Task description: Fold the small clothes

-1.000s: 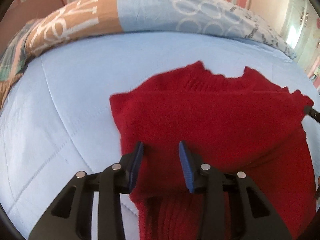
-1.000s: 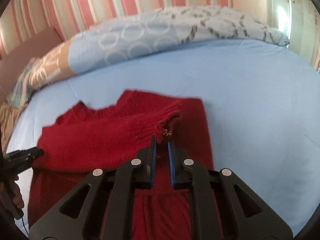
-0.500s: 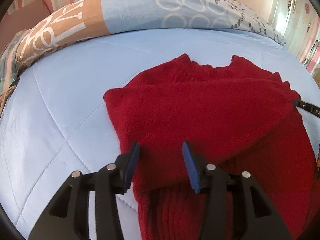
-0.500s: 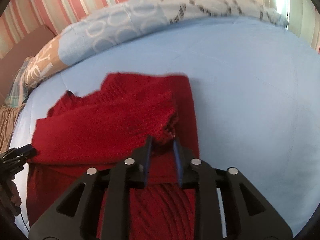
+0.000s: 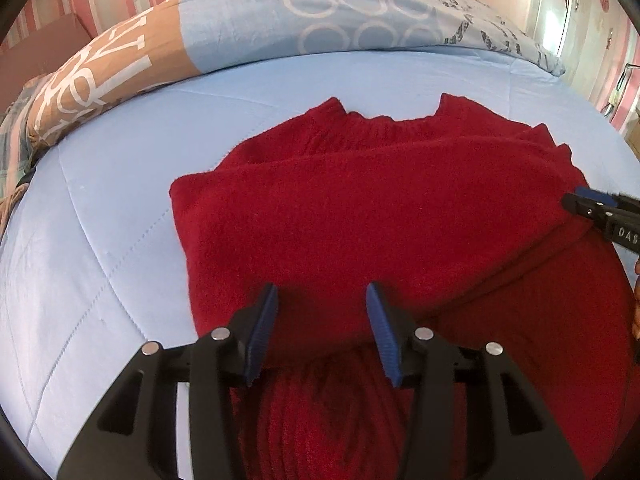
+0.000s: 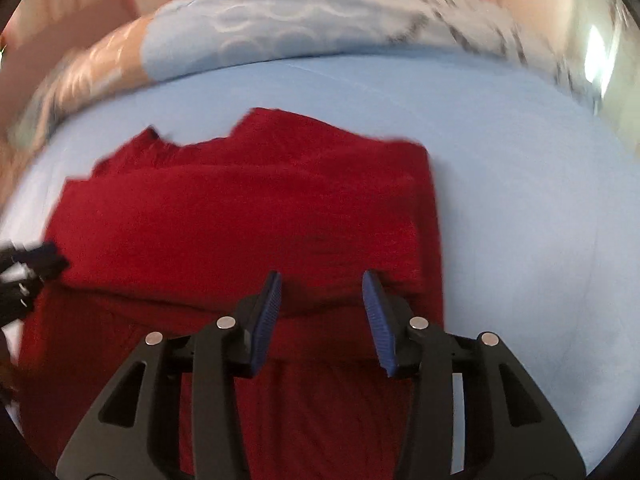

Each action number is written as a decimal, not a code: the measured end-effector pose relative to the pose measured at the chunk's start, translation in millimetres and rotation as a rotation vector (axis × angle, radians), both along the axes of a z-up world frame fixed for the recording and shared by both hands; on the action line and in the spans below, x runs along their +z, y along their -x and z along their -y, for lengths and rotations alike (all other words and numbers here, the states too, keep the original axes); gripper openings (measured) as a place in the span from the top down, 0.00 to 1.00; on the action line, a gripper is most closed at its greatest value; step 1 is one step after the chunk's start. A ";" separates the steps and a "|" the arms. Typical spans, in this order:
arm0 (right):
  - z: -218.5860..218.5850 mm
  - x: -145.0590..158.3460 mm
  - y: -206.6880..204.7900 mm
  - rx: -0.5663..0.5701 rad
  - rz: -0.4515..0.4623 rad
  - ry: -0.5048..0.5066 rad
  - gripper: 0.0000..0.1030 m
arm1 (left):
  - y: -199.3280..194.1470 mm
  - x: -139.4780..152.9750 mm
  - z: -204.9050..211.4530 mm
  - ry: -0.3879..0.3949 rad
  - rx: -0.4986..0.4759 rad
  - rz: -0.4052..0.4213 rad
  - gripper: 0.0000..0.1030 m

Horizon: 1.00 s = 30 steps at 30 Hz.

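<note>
A red knitted sweater [image 5: 380,216] lies on the light blue bed cover [image 5: 100,200], neckline away from me, with both sleeves folded across its chest. My left gripper [image 5: 322,300] is open and empty over the sweater's left part. My right gripper [image 6: 320,286] is open and empty over the folded sleeve on the sweater [image 6: 240,224]; the right wrist view is blurred. The right gripper's tip also shows at the right edge of the left wrist view [image 5: 588,204], and the left gripper's tip at the left edge of the right wrist view [image 6: 36,264].
A rolled quilt [image 5: 320,28], blue with ring patterns and a brown end, lies along the far side of the bed below a pink striped wall. Blue bed cover [image 6: 540,220] stretches right of the sweater. A white door [image 5: 580,12] stands at the far right.
My right gripper was shut on the sleeve cuff; it has opened and let the cuff go, and the sleeve now lies flat. My left gripper stayed open and drew back slightly.
</note>
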State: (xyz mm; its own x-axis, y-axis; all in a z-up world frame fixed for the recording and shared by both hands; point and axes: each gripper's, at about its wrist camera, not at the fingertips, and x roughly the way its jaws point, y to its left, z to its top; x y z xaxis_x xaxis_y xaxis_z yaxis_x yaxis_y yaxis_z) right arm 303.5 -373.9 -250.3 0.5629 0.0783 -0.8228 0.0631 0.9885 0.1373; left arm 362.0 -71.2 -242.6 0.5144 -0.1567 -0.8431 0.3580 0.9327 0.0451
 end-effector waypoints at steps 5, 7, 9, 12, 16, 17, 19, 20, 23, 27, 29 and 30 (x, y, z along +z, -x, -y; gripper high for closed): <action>9.0 -4.1 4.3 -0.009 0.021 -0.066 0.63 | 0.8 -4.2 -0.7 -0.005 -0.011 0.015 0.53; 10.6 -0.8 5.0 -0.011 0.019 -0.086 0.61 | 0.5 -1.7 -2.4 0.006 -0.002 0.003 0.53; 7.3 10.4 8.6 0.008 0.018 -0.092 0.61 | 3.2 5.5 -4.1 0.009 0.010 -0.003 0.53; -2.2 26.4 22.8 0.059 0.023 -0.074 0.60 | 16.7 14.1 -5.8 0.014 0.013 -0.005 0.53; -16.4 19.1 33.0 0.115 -0.034 -0.019 0.59 | 40.8 9.4 -5.6 -0.001 0.007 -0.035 0.53; -19.2 13.9 35.5 0.126 -0.050 0.001 0.59 | 45.7 6.3 -5.3 -0.009 0.006 -0.043 0.53; -20.7 5.7 36.5 0.130 -0.074 0.015 0.59 | 54.6 -2.6 -5.6 -0.035 0.010 -0.061 0.52; -20.1 1.4 37.6 0.127 -0.084 0.017 0.59 | 57.7 -6.4 -6.3 -0.042 0.013 -0.069 0.52; -17.4 -5.2 44.0 0.110 -0.091 0.012 0.59 | 65.9 -9.7 -10.4 -0.051 0.028 -0.062 0.51; -14.3 -5.6 57.7 0.107 -0.090 -0.007 0.58 | 78.4 -6.6 -19.5 -0.029 0.065 -0.071 0.50; -13.1 -4.2 68.5 0.114 -0.091 -0.016 0.58 | 88.4 -6.1 -23.8 -0.035 0.073 -0.075 0.50; -11.7 -3.2 73.8 0.115 -0.091 -0.022 0.58 | 95.2 -4.8 -25.9 -0.037 0.074 -0.075 0.50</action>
